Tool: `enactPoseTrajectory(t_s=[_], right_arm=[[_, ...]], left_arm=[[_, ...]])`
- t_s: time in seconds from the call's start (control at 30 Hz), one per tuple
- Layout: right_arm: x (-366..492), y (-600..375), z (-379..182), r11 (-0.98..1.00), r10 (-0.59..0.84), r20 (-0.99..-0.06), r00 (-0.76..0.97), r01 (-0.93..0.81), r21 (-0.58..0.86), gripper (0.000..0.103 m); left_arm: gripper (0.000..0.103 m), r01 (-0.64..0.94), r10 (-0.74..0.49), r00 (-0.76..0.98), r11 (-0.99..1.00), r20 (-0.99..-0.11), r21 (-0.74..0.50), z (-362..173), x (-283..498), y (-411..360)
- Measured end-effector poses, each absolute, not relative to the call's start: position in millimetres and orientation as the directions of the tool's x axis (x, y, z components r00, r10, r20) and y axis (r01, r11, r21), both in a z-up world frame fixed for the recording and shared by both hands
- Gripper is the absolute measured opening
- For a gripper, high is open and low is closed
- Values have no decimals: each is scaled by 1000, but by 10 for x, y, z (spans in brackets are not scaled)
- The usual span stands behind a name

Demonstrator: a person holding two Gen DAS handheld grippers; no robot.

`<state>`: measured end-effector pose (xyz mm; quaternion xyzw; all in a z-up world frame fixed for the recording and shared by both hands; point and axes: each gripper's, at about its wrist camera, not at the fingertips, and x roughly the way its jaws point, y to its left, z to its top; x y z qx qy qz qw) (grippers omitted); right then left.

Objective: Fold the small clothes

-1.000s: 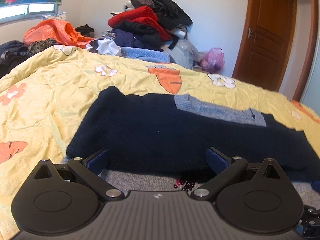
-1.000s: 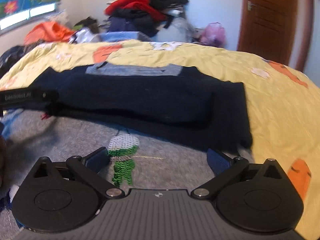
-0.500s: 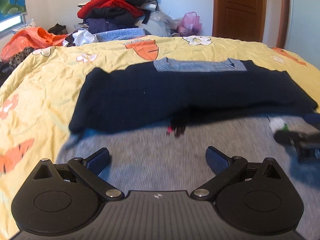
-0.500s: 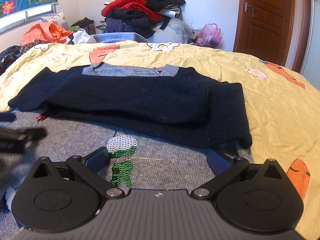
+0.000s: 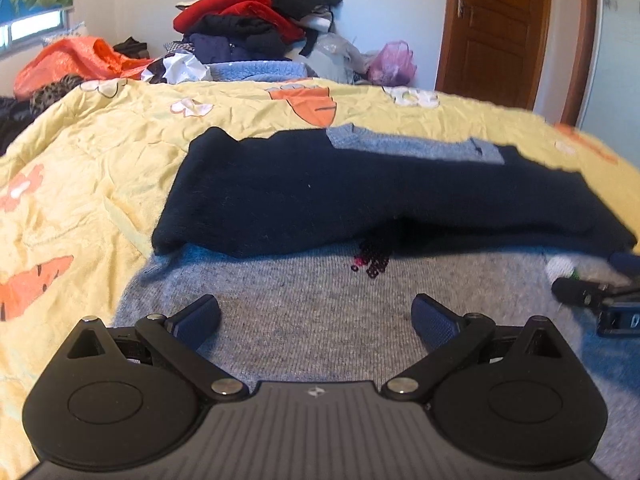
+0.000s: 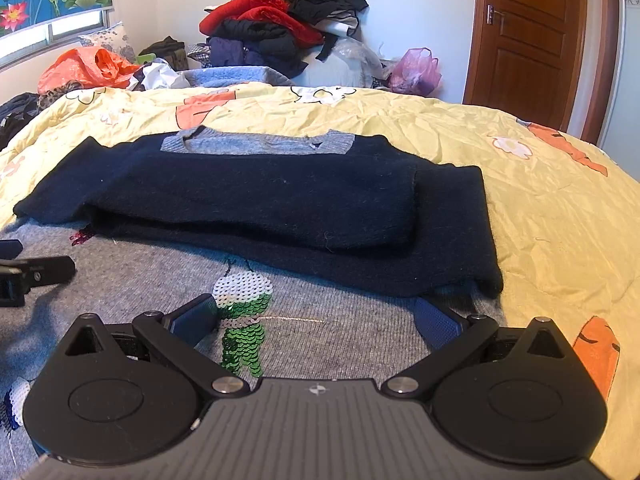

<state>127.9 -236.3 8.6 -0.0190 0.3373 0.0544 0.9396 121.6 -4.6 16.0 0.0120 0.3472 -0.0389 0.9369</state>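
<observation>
Since half a second ago the left gripper (image 5: 316, 316) has swung a little leftward, so the wooden door (image 5: 498, 28) sits nearer the frame's right edge, while the right gripper (image 6: 316, 318) has hardly shifted. Both tools have their jaws spread wide, pinching nothing, each hovering low over the grey body of the sweater (image 6: 328, 320). No readable writing shows except a blurred letter on the other tool at the left view's right edge.

That sweater lies flat on the yellow quilt (image 6: 552, 200), its long axis running left to right, grey collar (image 6: 256, 144) pointing away toward the clothes pile (image 6: 280, 24). Its navy sleeves (image 6: 248, 200) are folded across the chest. A green sequin figure (image 6: 242, 320) lies between the right gripper's fingers.

Beyond the sweater, beside the pile, sit an orange plastic bag (image 6: 86, 66) and a pink plastic bag (image 6: 416, 70), contents unclear
</observation>
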Motion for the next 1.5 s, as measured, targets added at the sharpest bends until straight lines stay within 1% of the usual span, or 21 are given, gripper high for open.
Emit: enactPoseTrajectory(t_s=[0.53, 0.7, 0.77, 0.83, 0.97, 1.5], right_arm=[[1260, -2375, 90, 994, 81, -641, 764, -106, -2, 103], [985, -2336, 144, 994, 83, -675, 733, -112, 0, 103], [774, -2333, 103, 992, 94, -646, 758, -130, -8, 103], [701, -2356, 106, 995, 84, -637, 766, -103, 7, 103], [748, -2308, 97, 998, 38, -639, 768, -63, -16, 103], [759, -2326, 93, 998, 43, -640, 767, -59, -4, 103]], left_arm=[[103, 79, -56, 756, 997, -652, 5, 140, 1211, -59], [103, 78, -58, 758, 997, -649, 1, 141, 1200, -45], [103, 78, -61, 757, 997, -650, -3, 140, 1206, -39], [103, 79, -61, 757, 997, -651, -1, 136, 1211, -33], [103, 79, -62, 756, 997, -651, -2, 137, 1217, -31], [103, 80, -62, 756, 997, -651, -3, 138, 1214, -29]])
